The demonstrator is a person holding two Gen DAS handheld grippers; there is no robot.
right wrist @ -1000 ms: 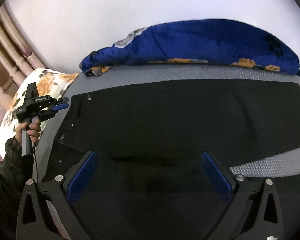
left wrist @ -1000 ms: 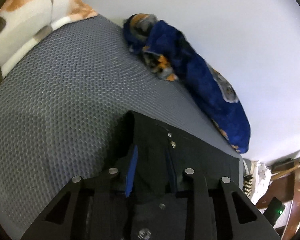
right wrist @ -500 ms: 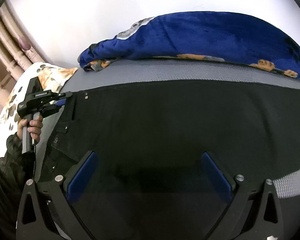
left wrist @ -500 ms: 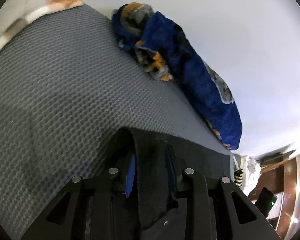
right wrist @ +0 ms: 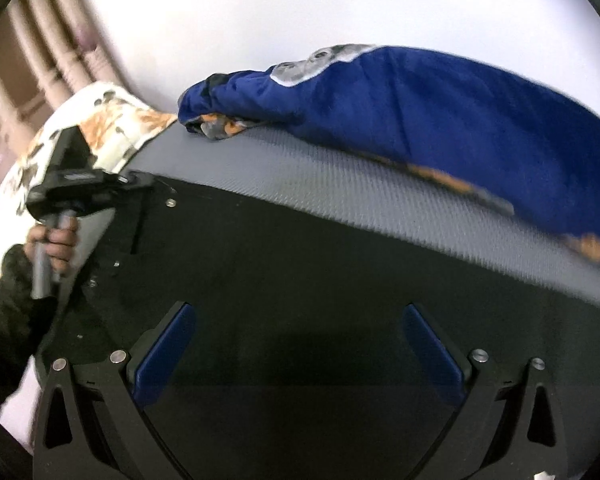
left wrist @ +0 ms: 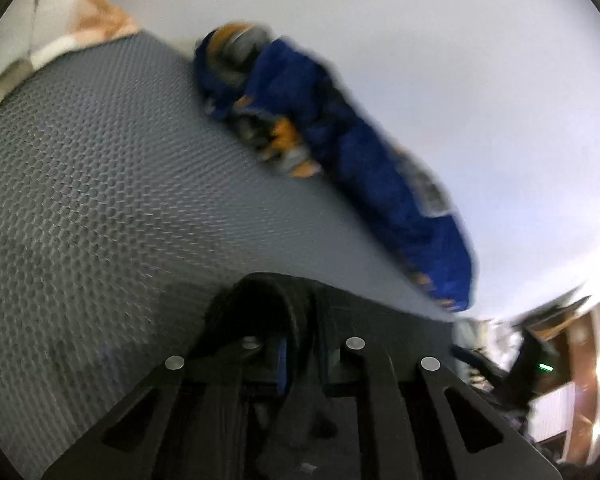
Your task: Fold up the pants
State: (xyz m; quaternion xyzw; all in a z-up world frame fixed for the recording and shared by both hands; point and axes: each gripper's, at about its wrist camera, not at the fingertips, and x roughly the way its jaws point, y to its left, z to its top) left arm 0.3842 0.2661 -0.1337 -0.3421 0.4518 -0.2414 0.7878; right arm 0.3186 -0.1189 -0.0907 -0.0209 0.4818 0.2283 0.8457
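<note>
Black pants (right wrist: 300,280) lie spread across the grey textured bed (right wrist: 340,184). My left gripper (left wrist: 300,344) is shut on the waistband corner of the pants (left wrist: 268,300), a fold of black cloth pinched between its blue pads. It also shows in the right wrist view (right wrist: 136,180) at the waist's far left corner, held by a hand. My right gripper (right wrist: 296,340) is open wide, its blue pads (right wrist: 164,352) just above the middle of the pants with nothing between them.
A blue blanket with orange and grey prints (right wrist: 420,112) lies along the wall at the bed's far edge, also in the left view (left wrist: 360,160). A white and orange floral pillow (right wrist: 100,128) sits at the left end. Furniture (left wrist: 540,360) stands beyond the bed's end.
My left gripper has carried the waistband corner toward the bed's far edge. The right gripper has tilted and shifted over the pants, still open.
</note>
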